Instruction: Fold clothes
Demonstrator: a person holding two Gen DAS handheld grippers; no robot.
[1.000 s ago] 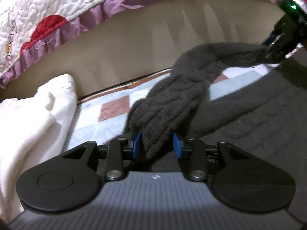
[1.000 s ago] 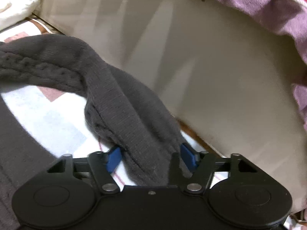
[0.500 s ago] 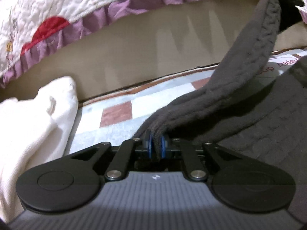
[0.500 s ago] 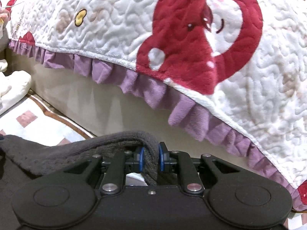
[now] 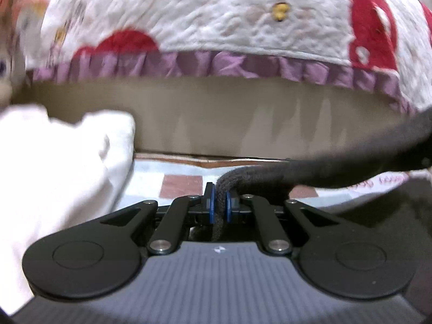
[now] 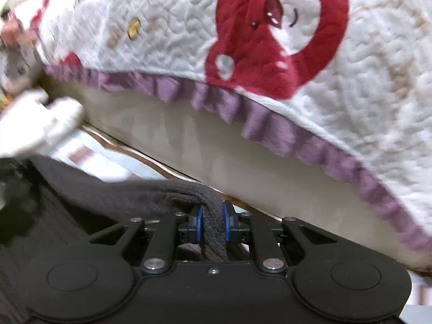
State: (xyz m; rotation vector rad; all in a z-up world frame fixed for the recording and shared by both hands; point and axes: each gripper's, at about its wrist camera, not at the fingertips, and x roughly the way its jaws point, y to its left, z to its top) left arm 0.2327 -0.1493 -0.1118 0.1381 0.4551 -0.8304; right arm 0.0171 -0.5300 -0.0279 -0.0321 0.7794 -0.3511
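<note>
At far left of the left wrist view a heap of white fabric (image 5: 54, 167), perhaps folded clothes, rests on the checked mat (image 5: 181, 186) against the beige bed base (image 5: 216, 124). In the middle, the left gripper (image 5: 219, 205) is clamped on an edge of the dark grey knit sweater (image 5: 337, 172), which stretches rightward and upward off the mat. Above hangs a white quilt (image 5: 216, 13) with red figures and a purple ruffle. In the right wrist view, the right gripper (image 6: 211, 224) likewise pinches the sweater's knit between its 2 blue pads (image 6: 199, 224), the cloth trailing away to the left.
</note>
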